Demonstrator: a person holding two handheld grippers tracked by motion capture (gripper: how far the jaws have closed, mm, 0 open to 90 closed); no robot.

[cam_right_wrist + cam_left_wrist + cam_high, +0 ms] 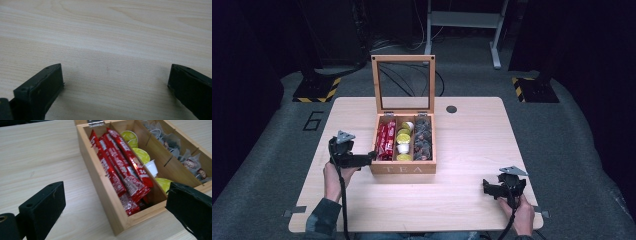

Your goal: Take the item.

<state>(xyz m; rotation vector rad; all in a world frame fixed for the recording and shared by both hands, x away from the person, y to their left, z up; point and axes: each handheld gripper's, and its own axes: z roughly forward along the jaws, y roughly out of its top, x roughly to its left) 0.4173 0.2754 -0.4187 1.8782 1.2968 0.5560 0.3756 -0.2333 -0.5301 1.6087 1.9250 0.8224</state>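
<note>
Wooden tea box [403, 168] stands lid-up on the surface [472, 150], holding red sachets [120, 167]. Left tool [113, 207] gapes wide at its near corner. Right tool [115, 85] gapes over bare wood.

A light wooden table [472, 150] with rounded corners is set on grey carpet [572, 150]. A small round dark hole [451, 109] is seen near its far edge. The number 6 [314, 120] is marked on the carpet left of the table. Two black bases with yellow-black hazard stripes [317, 90] [534, 89] are placed behind. A white metal frame [464, 22] is seen beyond. The surroundings are dark.
</note>
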